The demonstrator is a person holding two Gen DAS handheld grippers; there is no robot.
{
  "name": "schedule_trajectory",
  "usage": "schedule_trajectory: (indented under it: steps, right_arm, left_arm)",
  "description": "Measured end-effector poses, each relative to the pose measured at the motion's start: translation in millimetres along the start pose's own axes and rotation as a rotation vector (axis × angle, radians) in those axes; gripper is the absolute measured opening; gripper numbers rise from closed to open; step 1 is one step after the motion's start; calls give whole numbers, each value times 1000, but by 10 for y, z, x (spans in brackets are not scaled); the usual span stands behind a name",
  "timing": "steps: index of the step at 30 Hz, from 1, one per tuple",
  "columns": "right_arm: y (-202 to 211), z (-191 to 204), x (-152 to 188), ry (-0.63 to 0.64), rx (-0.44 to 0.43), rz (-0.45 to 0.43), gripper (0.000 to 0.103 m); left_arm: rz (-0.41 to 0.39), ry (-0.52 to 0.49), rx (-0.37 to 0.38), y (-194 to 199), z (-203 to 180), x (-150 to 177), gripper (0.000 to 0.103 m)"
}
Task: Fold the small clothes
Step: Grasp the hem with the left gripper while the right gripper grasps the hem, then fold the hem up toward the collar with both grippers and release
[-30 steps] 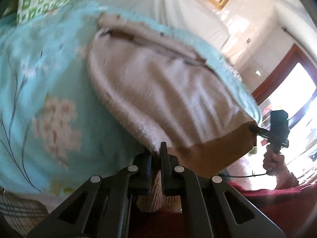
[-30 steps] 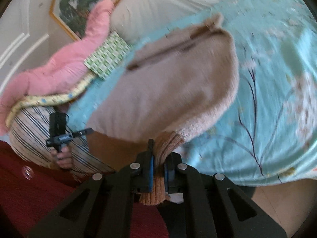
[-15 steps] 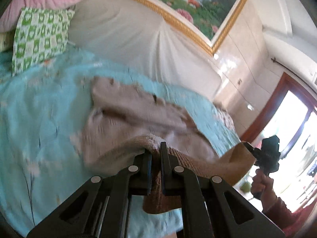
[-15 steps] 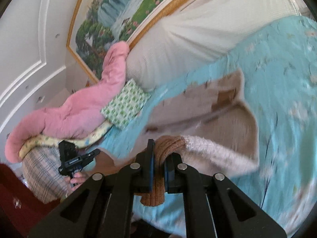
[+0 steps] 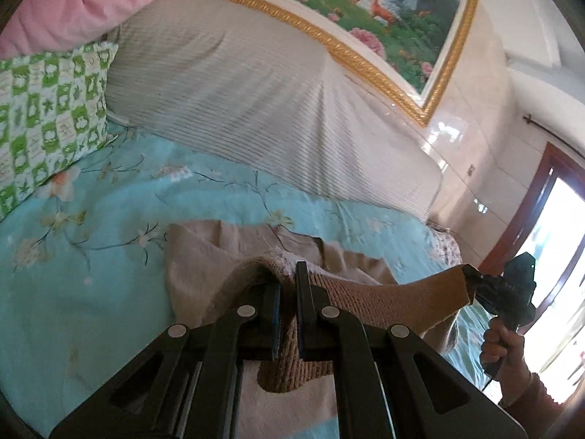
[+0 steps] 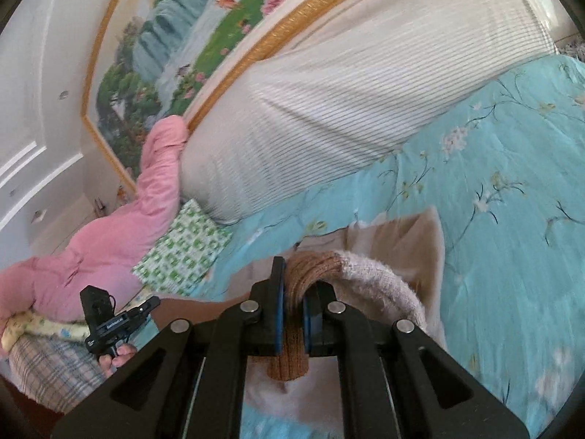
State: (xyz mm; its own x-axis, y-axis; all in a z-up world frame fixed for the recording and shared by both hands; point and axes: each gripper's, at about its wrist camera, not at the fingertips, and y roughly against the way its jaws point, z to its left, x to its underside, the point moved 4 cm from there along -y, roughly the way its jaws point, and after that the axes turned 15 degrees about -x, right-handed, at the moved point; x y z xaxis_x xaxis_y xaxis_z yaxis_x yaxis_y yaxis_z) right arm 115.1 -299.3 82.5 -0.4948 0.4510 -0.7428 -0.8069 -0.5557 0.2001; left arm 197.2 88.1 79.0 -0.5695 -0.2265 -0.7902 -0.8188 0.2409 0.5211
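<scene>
The left claw (image 5: 288, 285) is clamped on the ribbed brown hem (image 5: 395, 294) of a beige knit sweater (image 5: 197, 256), its two black fingers pressed together with the knit bunched between the blue pads. From there the hem runs toward three o'clock as a taut band to the right claw (image 5: 471, 274), seen in the left wrist view at the far end of the band with a person's hand (image 5: 502, 344) gripping its handle.

In the right wrist view the right claw (image 6: 292, 285) is likewise clamped on the hem, a folded tuft of brown ribbing hanging down between the fingers toward six o'clock. At its three o'clock the fuzzy pale edge of the sweater arches away over the garment's flat part. At eight o'clock the left claw (image 6: 146, 305) shows small, with fingers of the hand (image 6: 117, 360) below it.

The rest of the sweater lies on a bed under a turquoise floral bedspread (image 5: 91, 292), just beyond the claws at twelve o'clock. Farther out at twelve o'clock a large striped white cushion (image 5: 256, 91) leans against the wall. A green-and-white checked pillow (image 5: 47, 109) sits at ten o'clock in the left wrist view, with a pink quilt (image 5: 84, 0) above it. A gold-framed landscape painting (image 5: 365, 7) hangs on the wall behind.
</scene>
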Motion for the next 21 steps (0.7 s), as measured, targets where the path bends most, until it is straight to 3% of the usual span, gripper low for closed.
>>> schedule_trajectory:
  steps: [10,17,20,21]
  right_arm:
    - [-639,-815,-184,-82,130,65,8]
    - [-987,-1295,-86,-157,256,143,10]
    - [-998,-1384,-25,-188,301,162,18]
    - [-966,-1383,-22,-193,303,156,27]
  left_arm:
    - [96,49,-95,-1012,283,-159,4]
    - [240,77,-175,-1708,536,55,6]
    - [274,106,-149,-1750,601,140,10]
    - [271,112,-134,-1706,605,146,16]
